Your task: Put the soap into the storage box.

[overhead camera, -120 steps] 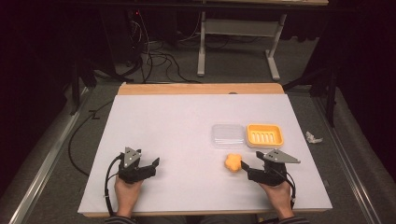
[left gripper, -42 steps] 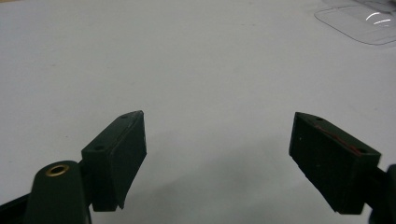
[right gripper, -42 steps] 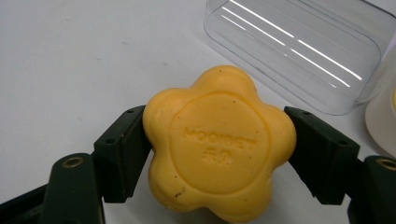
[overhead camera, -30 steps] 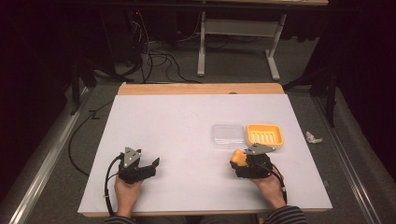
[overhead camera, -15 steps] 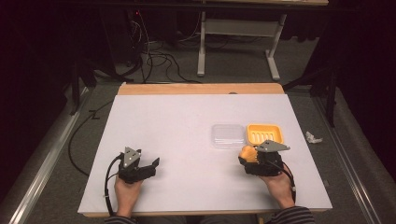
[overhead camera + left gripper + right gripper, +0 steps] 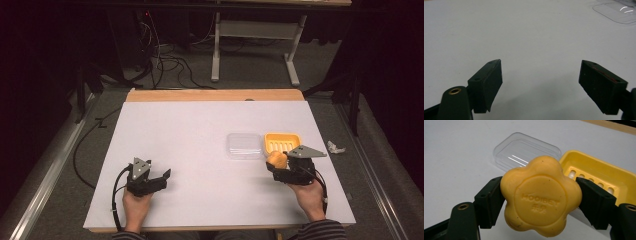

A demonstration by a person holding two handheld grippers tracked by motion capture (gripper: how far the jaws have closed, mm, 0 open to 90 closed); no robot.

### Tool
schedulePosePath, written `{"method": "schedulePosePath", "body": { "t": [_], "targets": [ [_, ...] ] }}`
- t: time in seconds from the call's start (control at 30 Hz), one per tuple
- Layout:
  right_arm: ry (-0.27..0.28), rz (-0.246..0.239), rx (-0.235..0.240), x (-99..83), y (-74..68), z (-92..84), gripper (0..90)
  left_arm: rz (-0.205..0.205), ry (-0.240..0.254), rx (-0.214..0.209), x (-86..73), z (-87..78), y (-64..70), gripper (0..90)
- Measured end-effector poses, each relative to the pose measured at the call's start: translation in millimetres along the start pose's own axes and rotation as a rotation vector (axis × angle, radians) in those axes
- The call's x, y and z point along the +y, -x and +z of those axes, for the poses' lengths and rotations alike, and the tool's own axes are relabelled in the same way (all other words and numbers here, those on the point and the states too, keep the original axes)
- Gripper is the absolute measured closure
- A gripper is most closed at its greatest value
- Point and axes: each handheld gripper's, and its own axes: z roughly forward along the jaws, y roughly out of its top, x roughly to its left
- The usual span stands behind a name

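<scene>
Soap held above the table (image 6: 165, 125), just short of its dish (image 6: 285, 141).

The yellow dish stands open, its clear lid (image 6: 244, 145) set touching beside it so nothing blocks the drop. I have my right gripper (image 6: 281, 167) clamped on the flower-shaped soap (image 6: 541, 196) by its sides, face toward the camera. My left gripper (image 6: 159, 180) rests well apart on the table, jaws spread and empty, out of the way.
</scene>
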Motion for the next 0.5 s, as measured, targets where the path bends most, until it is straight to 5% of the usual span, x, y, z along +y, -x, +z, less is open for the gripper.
{"method": "schedulePosePath", "body": {
  "t": [0.5],
  "targets": [
    [0.001, 0.083, -0.041, 10.3, 30.5, 1.3, 26.7, 0.001, -0.001, 0.001, 0.0, 0.2, 0.2, 19.4]
  ]
}}
